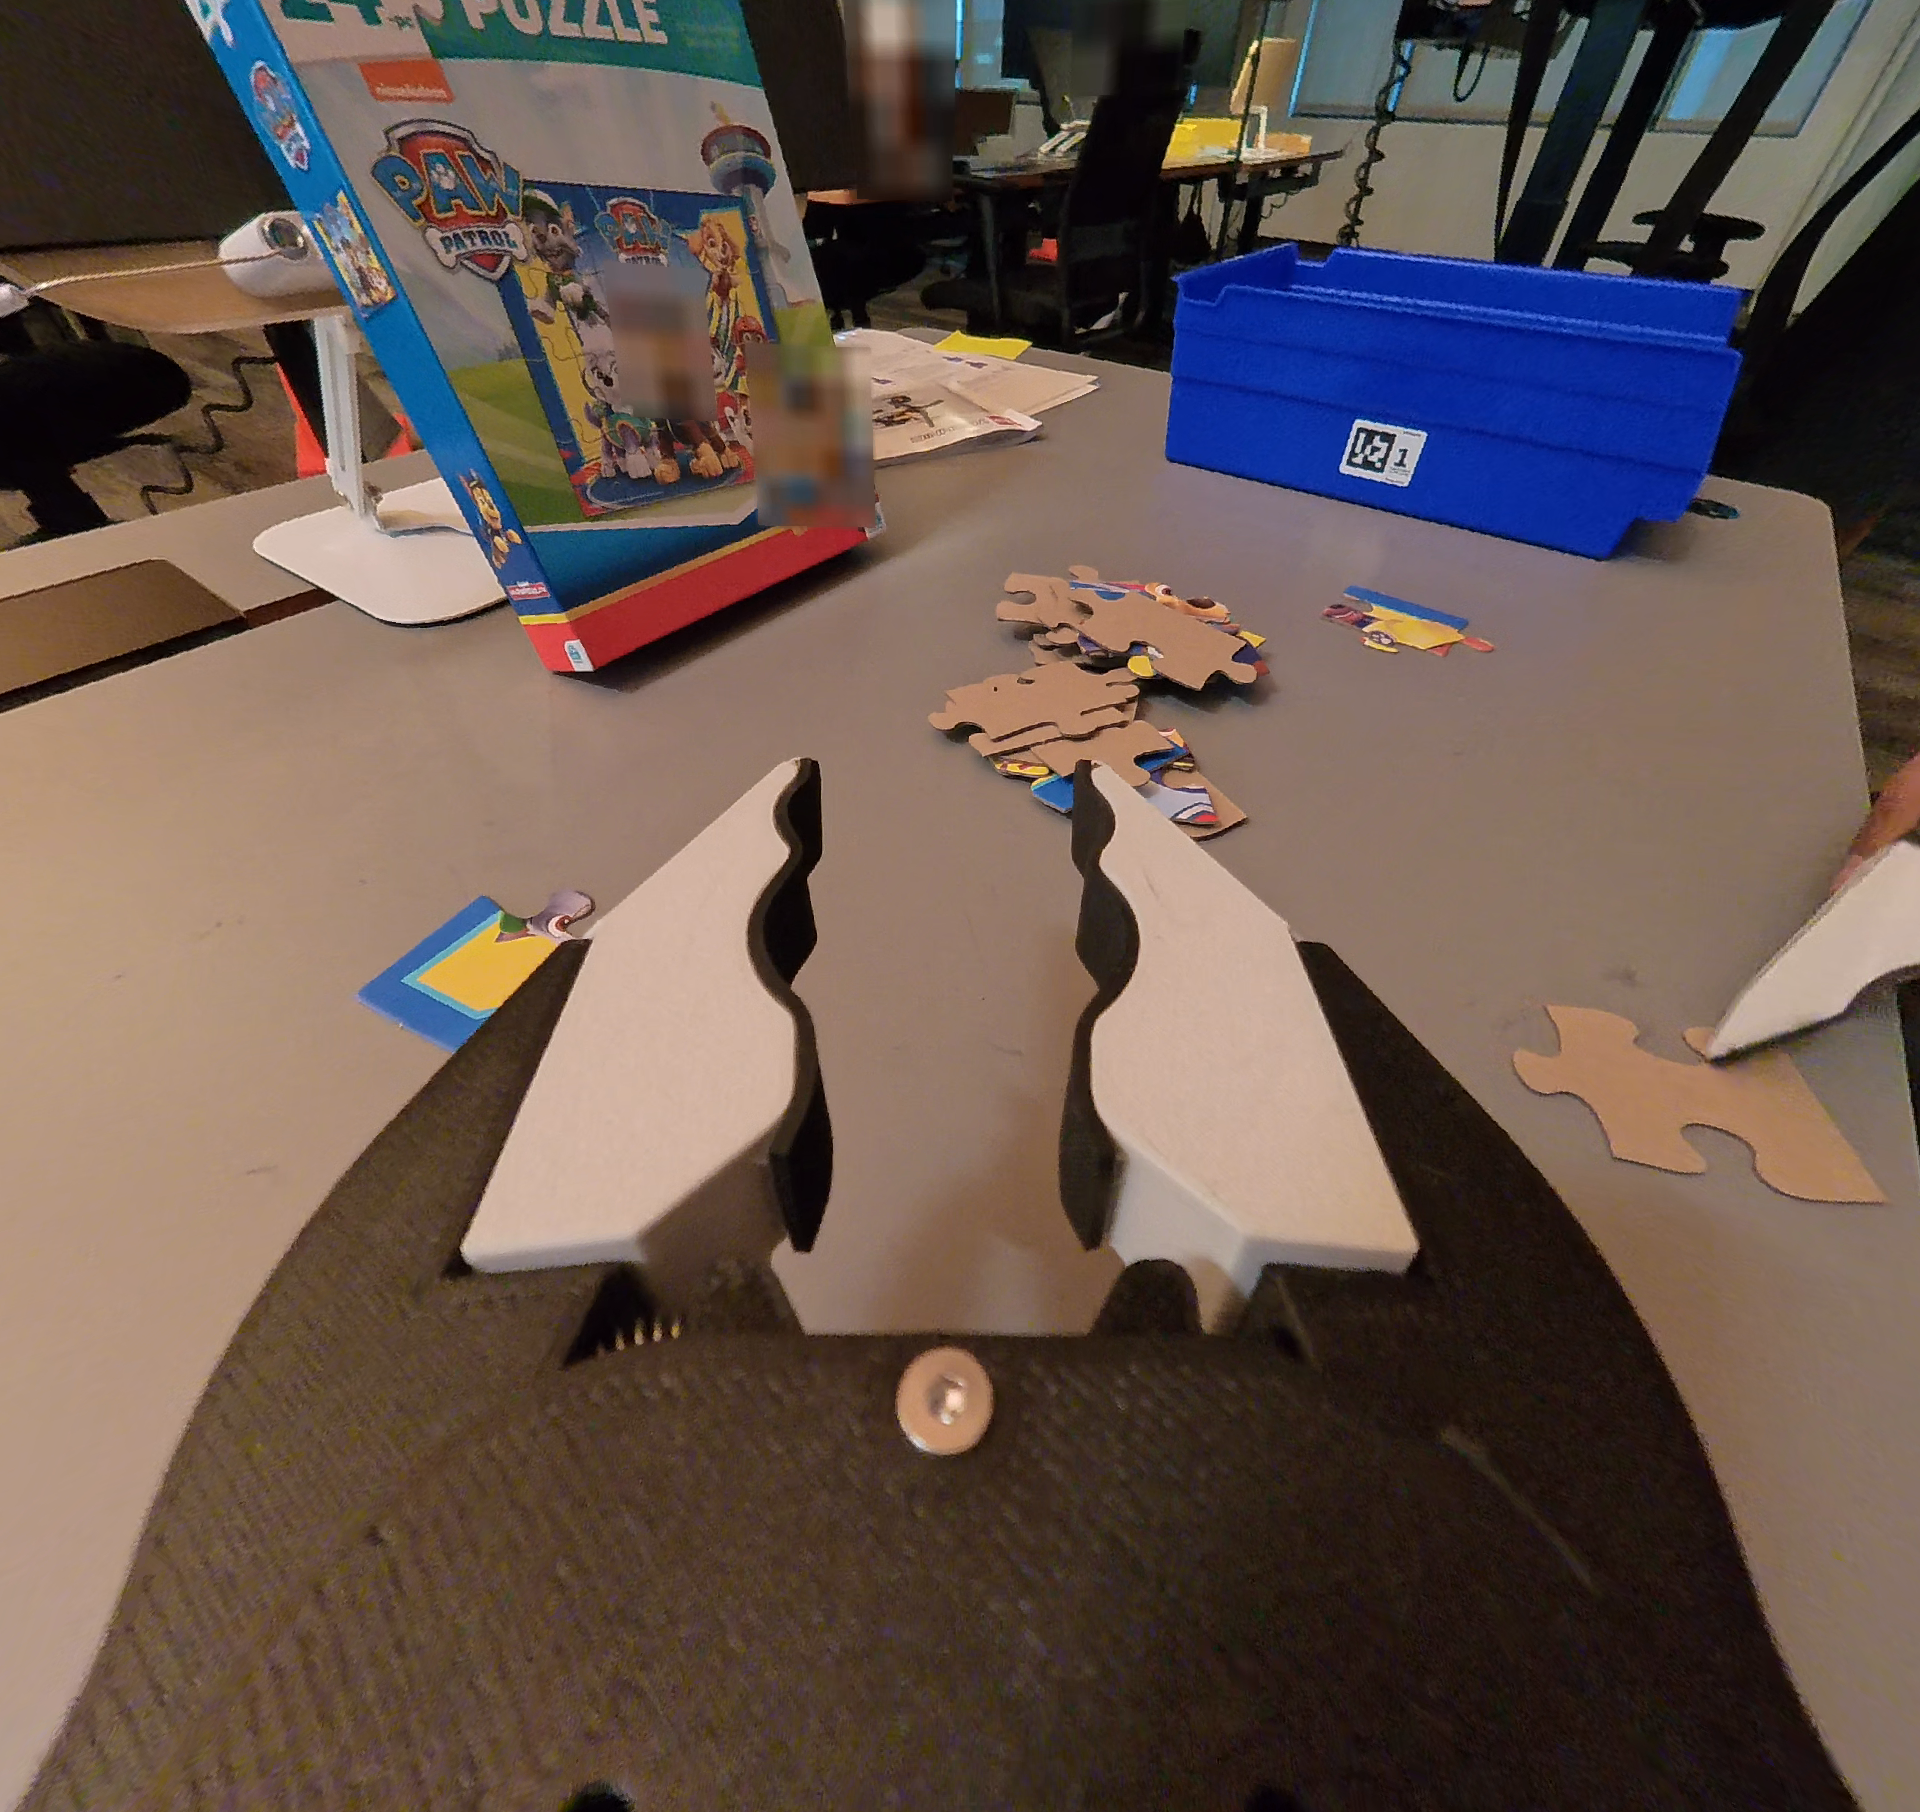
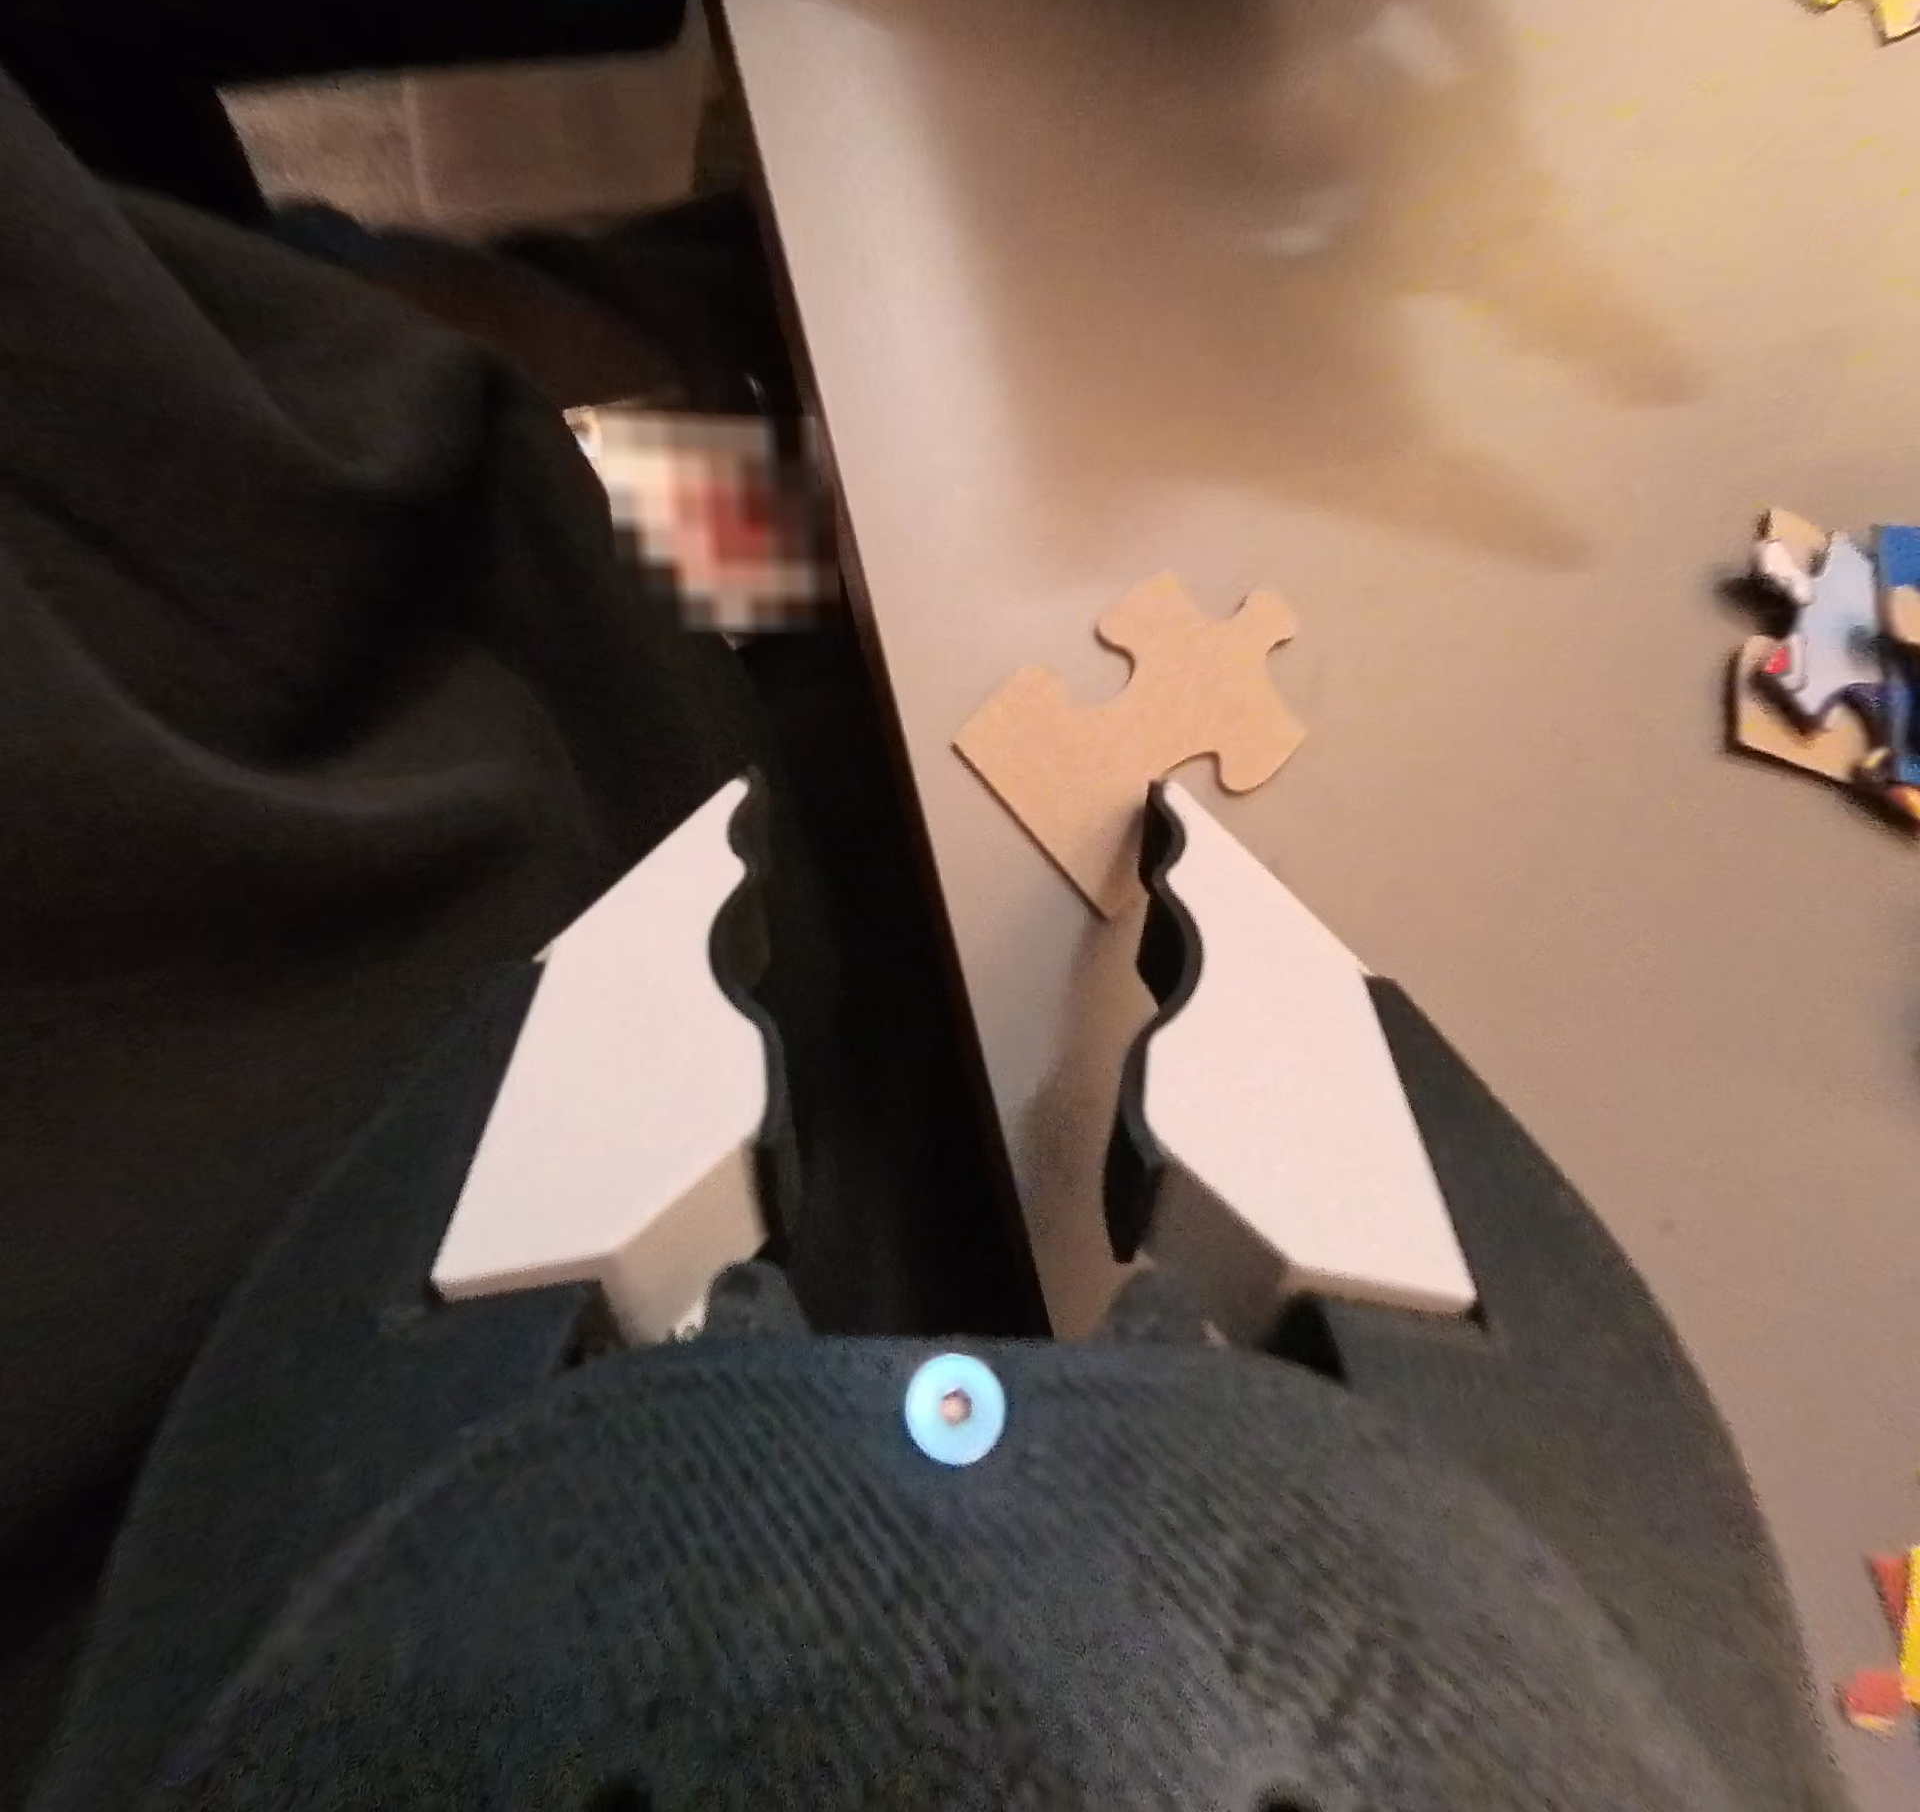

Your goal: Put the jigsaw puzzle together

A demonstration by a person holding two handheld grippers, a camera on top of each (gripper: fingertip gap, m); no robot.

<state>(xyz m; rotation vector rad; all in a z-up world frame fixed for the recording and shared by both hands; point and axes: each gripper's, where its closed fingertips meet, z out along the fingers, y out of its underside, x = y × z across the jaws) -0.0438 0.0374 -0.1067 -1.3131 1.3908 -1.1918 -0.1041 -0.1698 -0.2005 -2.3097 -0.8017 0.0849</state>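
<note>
My left gripper is open and empty, low over the grey table. A heap of puzzle pieces, mostly brown side up, lies just beyond its right fingertip. A blue and yellow piece lies beside its left finger. My right gripper is open and straddles the table's edge. Its right fingertip rests on a brown face-down puzzle piece, and its left finger hangs off the table over dark cloth. The left wrist view shows the same piece under that finger.
A puzzle box leans on a white stand at the back left. A blue bin sits at the back right, with papers between them. A small colourful piece lies before the bin. More picture-side pieces lie to the right.
</note>
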